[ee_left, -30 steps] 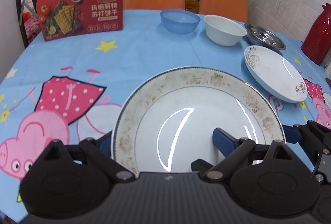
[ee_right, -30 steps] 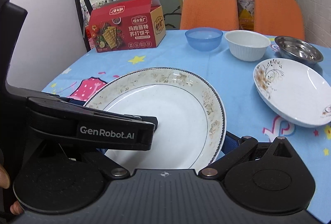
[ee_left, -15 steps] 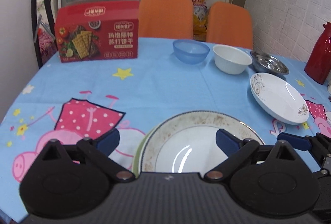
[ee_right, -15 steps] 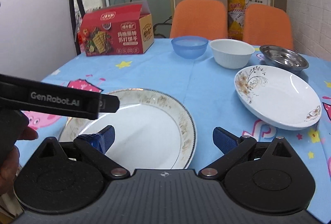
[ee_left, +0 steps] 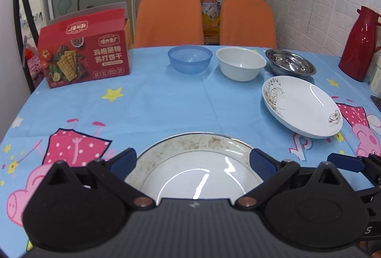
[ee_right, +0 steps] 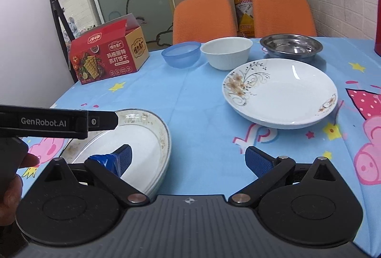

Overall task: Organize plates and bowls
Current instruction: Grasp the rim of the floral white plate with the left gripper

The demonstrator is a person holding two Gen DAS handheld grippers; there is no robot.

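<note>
Bright, even indoor light from overhead. White streaks of glare on the speckled plate point(ee_left: 197, 169) between the open left gripper point(ee_left: 191, 159) fingers, and on the flowered plate point(ee_right: 281, 94) ahead of the right gripper point(ee_right: 188, 158). Soft, faint shadows under the dishes. Strong fisheye bending and dark corners at the edges. Slight softness on the far chairs point(ee_left: 169, 19).

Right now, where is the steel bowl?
The steel bowl sits at the table's far right, beside the white bowl and just behind the floral plate.
</note>
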